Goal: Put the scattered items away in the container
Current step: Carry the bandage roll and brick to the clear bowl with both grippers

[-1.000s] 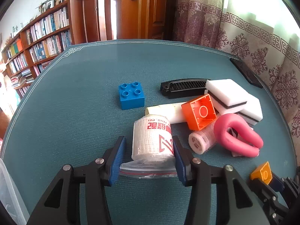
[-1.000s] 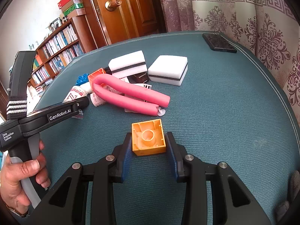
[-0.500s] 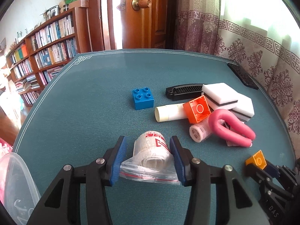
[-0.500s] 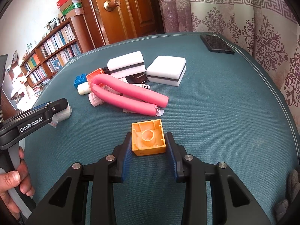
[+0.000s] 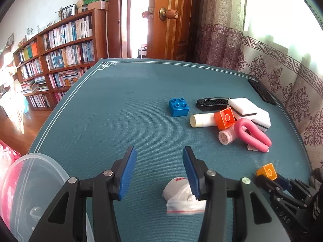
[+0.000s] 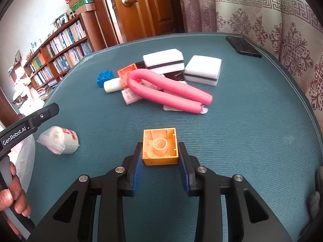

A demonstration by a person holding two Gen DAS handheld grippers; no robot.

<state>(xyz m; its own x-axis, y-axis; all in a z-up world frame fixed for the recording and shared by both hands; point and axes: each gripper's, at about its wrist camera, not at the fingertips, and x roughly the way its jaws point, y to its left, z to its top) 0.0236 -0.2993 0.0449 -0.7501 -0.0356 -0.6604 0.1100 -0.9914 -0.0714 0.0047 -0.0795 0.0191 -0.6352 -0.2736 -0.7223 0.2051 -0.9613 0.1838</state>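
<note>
My left gripper [image 5: 158, 153] is open with nothing between its blue pads. A bagged white bandage roll [image 5: 181, 193] lies on the teal mat beneath its right finger, also seen as the bagged roll [image 6: 59, 140] in the right wrist view. A clear plastic container [image 5: 30, 181] stands at the lower left, by the mat's edge. My right gripper [image 6: 160, 149] is shut on a yellow-orange brick [image 6: 159, 159] held hollow side up just above the mat; the left wrist view shows this brick [image 5: 267, 171] at the lower right.
A pile sits at the right: blue brick [image 5: 178, 106], orange brick [image 5: 225, 118], cream tube [image 5: 201, 120], pink foam loop [image 5: 252, 133], small spool [image 5: 225, 137], two white sponges [image 5: 248, 111], black comb [image 5: 214, 101]. A dark phone [image 5: 262, 91] lies near the curtain. A hand [image 6: 12, 191] holds the left gripper.
My left gripper pulled back from the pile toward the container carrying the bagged roll, then opened; the roll now lies loose on the mat. The right gripper keeps its brick and stays put.
</note>
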